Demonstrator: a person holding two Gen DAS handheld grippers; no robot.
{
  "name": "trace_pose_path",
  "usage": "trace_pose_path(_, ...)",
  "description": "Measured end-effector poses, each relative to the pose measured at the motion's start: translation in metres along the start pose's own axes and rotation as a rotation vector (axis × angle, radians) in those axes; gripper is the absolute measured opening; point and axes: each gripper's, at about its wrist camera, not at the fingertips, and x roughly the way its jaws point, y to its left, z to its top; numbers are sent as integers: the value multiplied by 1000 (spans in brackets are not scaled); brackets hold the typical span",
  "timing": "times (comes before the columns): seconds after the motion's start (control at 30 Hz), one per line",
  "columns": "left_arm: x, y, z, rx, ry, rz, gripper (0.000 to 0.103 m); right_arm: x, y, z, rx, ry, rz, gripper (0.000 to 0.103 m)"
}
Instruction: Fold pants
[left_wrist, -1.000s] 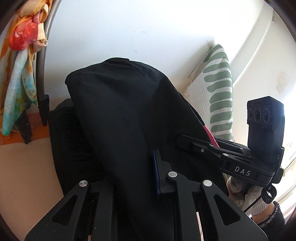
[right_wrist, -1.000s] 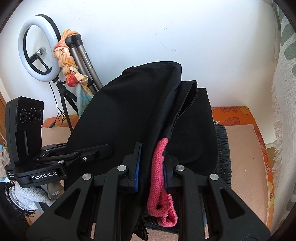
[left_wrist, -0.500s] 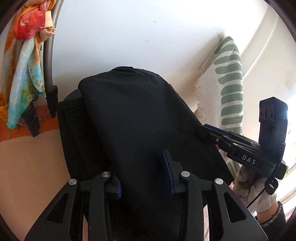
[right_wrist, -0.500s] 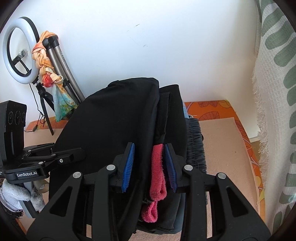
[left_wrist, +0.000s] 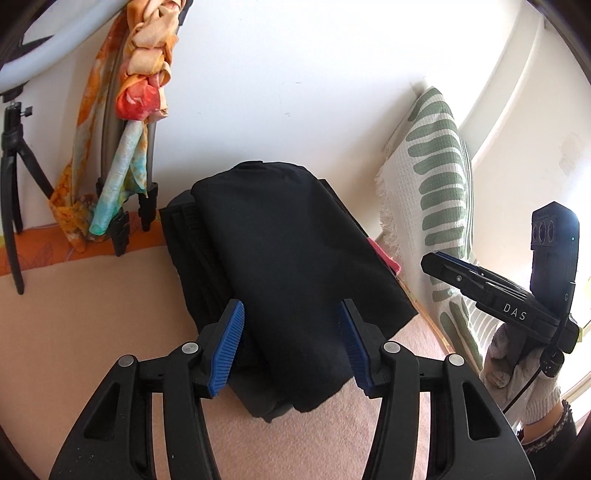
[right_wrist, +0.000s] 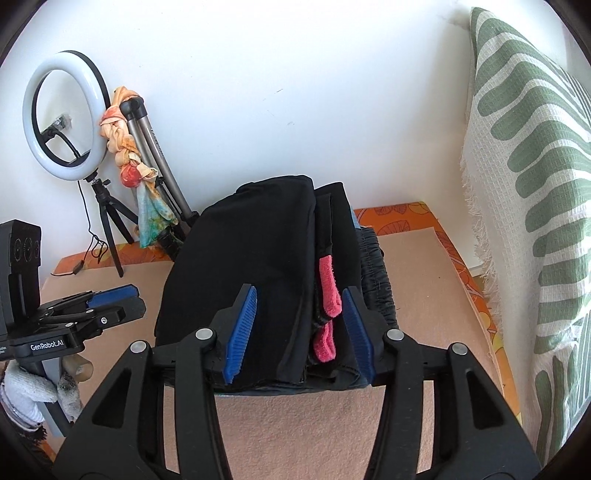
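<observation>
Black cloth fills the centre of the left wrist view: the pants (left_wrist: 295, 266) lie folded into a compact bundle on the peach mat (left_wrist: 92, 314), its far end near the white wall. The left gripper (left_wrist: 291, 345) sits at the bundle's near end with its jaws opening; cloth shows between the blue pads (left_wrist: 227, 347), but neither pad presses on it, so nothing is held. A scarf (left_wrist: 136, 107) hangs on a tripod at the left. A green-patterned blanket (left_wrist: 436, 192) hangs at the right, with the right gripper (left_wrist: 448, 264) in front of it, clear of the fabric.

Right wrist view: the same bundle (right_wrist: 258, 266) rests on the mat (right_wrist: 424, 295), with a pink trim (right_wrist: 328, 284) showing along its right side and a gathered waistband at the edge. The right gripper (right_wrist: 299, 332) also has its jaws opening; the bundle's near end lies between the pads without contact. A ring light (right_wrist: 61, 114) stands at the left.

Judgement: the fold appears laid down and released, so the task looks near its end. Any next move calls for lifting both grippers away without snagging the top layer, or pressing the bundle flat if it springs up.
</observation>
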Motion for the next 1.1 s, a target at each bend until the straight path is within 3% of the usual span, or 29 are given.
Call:
trace_pose_path(0.43,-105,-31,-43,116,-103,27,68,-80,70,-42,-26,-79,-20,73)
trace_pose_path(0.6,-135,-39,-64,140,-130,33,81,-104,94,-62,-38,-104,-45,81)
trace_pose_path(0.87,-167,-39,-99,190,-136,125,83,-122,120,-97,4,-124,-77,99)
trace_pose_path(1.1,-183,-26,-125,168,-131,149,83,-134,137,-125,10,-139,-156,100)
